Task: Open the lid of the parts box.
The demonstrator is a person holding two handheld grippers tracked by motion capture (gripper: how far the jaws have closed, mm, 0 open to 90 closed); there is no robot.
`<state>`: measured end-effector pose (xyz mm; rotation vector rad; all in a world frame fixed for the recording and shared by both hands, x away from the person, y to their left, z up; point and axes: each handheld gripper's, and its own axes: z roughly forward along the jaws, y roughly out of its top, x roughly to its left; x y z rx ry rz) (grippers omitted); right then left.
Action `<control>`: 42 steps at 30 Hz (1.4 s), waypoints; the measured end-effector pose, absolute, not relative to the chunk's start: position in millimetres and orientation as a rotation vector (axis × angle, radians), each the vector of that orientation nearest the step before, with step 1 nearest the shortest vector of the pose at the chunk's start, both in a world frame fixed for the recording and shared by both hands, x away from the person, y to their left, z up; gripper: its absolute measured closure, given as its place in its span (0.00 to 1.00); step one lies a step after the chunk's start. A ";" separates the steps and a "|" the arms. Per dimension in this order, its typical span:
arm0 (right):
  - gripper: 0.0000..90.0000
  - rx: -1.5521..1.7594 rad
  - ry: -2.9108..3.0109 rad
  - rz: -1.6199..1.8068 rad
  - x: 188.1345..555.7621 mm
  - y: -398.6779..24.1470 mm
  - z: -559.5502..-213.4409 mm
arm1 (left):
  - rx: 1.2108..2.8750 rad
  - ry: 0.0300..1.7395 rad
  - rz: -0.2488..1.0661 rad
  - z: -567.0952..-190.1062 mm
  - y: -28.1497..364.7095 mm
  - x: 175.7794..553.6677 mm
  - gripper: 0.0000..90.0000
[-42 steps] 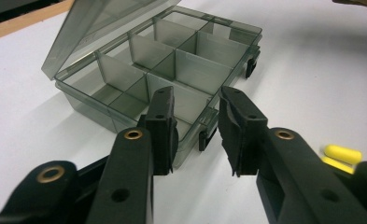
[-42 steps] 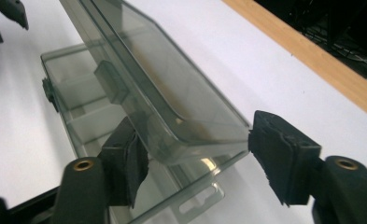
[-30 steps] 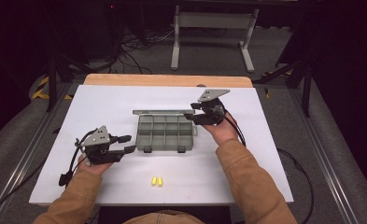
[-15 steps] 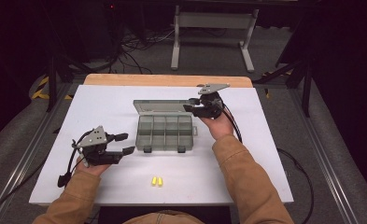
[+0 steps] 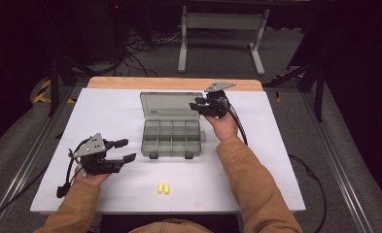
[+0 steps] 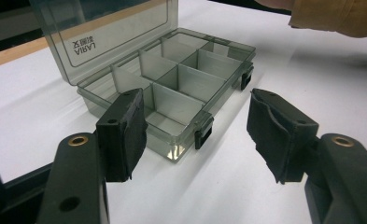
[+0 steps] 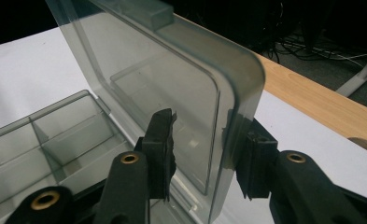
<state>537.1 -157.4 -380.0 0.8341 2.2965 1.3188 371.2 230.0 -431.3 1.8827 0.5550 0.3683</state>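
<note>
A smoky clear plastic compartment box (image 5: 171,138) sits mid-table with its lid (image 5: 171,104) raised and leaning back. My right gripper (image 5: 194,107) is at the lid's right edge. In the right gripper view its jaws straddle that lid (image 7: 172,84); they have just been closing, but a gap still shows beside the pads, so the right gripper (image 7: 204,154) is open. My left gripper (image 5: 125,149) rests left of the box, pointing at it. Its jaws have just been opening, and the left gripper (image 6: 202,140) has nothing between them. The box (image 6: 181,79) looks empty.
Two small yellow earplugs (image 5: 163,188) lie near the front edge of the white table (image 5: 276,184). A wooden strip (image 5: 130,82) runs along the far edge. Cables trail from both grippers; a metal stand (image 5: 220,22) is on the floor beyond.
The lid has swung up and back, showing far more of its face. My right gripper moved left and away with it. The left gripper's jaws have spread wider.
</note>
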 end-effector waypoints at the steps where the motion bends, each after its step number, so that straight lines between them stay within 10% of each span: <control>1: 0.68 0.842 2.295 1.325 539.1 -157.7 -381.1 | 1.881 0.557 0.369 -431.3 230.9 370.9 0.42; 20: 0.64 0.999 2.262 1.328 564.0 -156.2 -409.0 | 1.871 0.566 0.365 -432.5 232.6 372.6 0.40; 42: 0.35 1.112 2.303 1.307 576.5 -154.8 -432.6 | 1.863 0.569 0.357 -431.4 233.2 373.0 0.40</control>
